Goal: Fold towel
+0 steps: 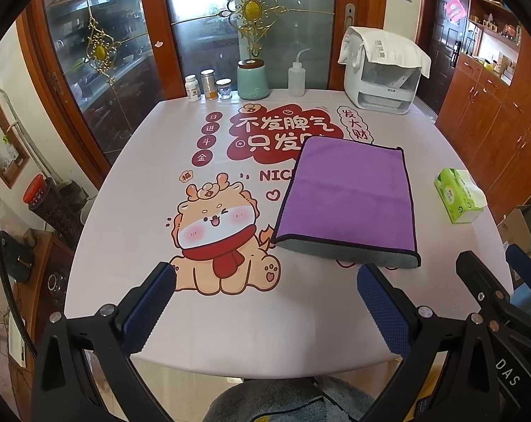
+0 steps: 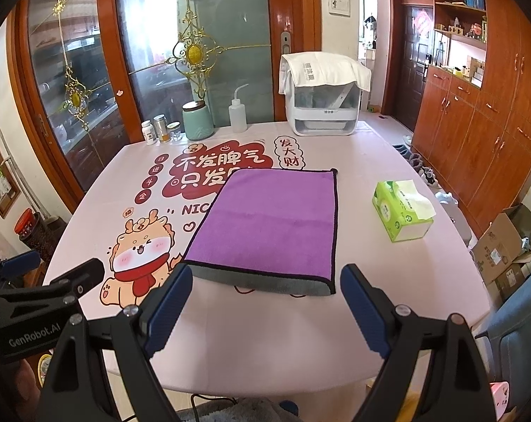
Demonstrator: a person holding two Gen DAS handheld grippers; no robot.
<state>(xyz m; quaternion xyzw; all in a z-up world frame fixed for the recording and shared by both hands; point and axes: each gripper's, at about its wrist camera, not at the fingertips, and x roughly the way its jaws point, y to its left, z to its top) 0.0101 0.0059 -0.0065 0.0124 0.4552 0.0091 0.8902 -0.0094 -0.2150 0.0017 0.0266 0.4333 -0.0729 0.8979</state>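
Observation:
A purple towel (image 1: pixel 350 197) with a dark hem lies folded flat on the pink cartoon tablecloth (image 1: pixel 209 302); its grey underside shows along the near edge. It also shows in the right wrist view (image 2: pixel 272 225). My left gripper (image 1: pixel 265 277) is open and empty, above the near table edge, left of the towel's near edge. My right gripper (image 2: pixel 265 281) is open and empty, just in front of the towel's near edge. The right gripper shows at the right of the left wrist view (image 1: pixel 494 270); the left gripper shows at the left of the right wrist view (image 2: pixel 58 274).
A green tissue box (image 2: pixel 402 211) sits right of the towel. At the table's far edge stand a white appliance (image 2: pixel 321 105) with a cloth on it, a squeeze bottle (image 2: pixel 238 112), a teal jar (image 2: pixel 197 121) and small jars (image 2: pixel 160 130). Cardboard boxes (image 2: pixel 504 246) are on the floor to the right.

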